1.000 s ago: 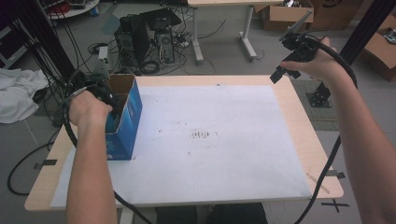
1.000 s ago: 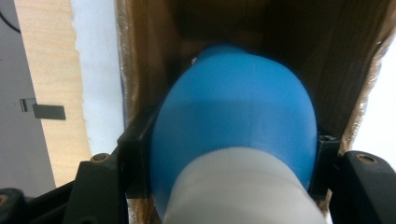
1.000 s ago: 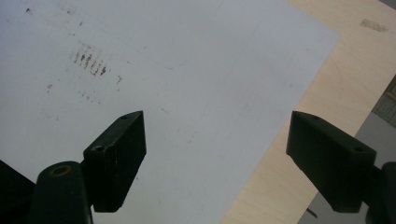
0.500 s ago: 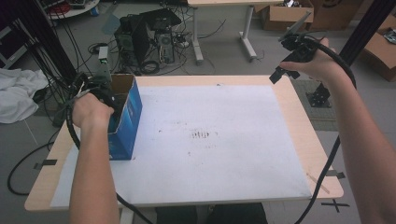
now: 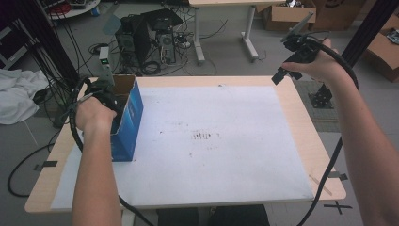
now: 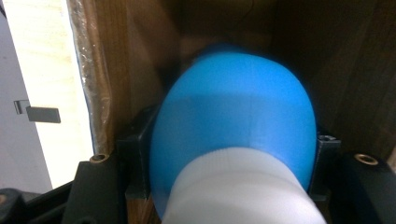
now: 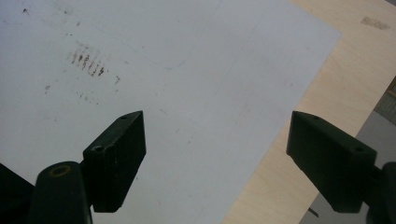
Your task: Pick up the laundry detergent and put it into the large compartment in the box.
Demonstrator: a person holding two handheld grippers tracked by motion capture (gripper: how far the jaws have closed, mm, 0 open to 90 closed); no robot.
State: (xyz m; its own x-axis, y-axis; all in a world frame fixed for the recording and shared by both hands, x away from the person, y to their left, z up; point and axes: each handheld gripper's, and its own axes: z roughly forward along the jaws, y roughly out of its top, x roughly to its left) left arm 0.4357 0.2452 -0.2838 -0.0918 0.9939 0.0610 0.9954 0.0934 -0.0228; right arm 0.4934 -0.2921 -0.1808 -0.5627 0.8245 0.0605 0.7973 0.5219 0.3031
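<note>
The left gripper (image 5: 109, 96), down inside the blue box (image 5: 130, 118) at the bench's left edge, clamps its fingers on a blue-and-white object (image 6: 233, 135); the right gripper (image 7: 215, 161) hangs wide open and empty, well apart.

Table (image 5: 291, 136) is viewed from above the near edge, facing forward and down. Left gripper view is set very close inside the box (image 5: 126, 117) — brown walls (image 6: 355, 70) all around. Right gripper view looks down on the white sheet (image 7: 187, 70) — shared with the high view.
</note>
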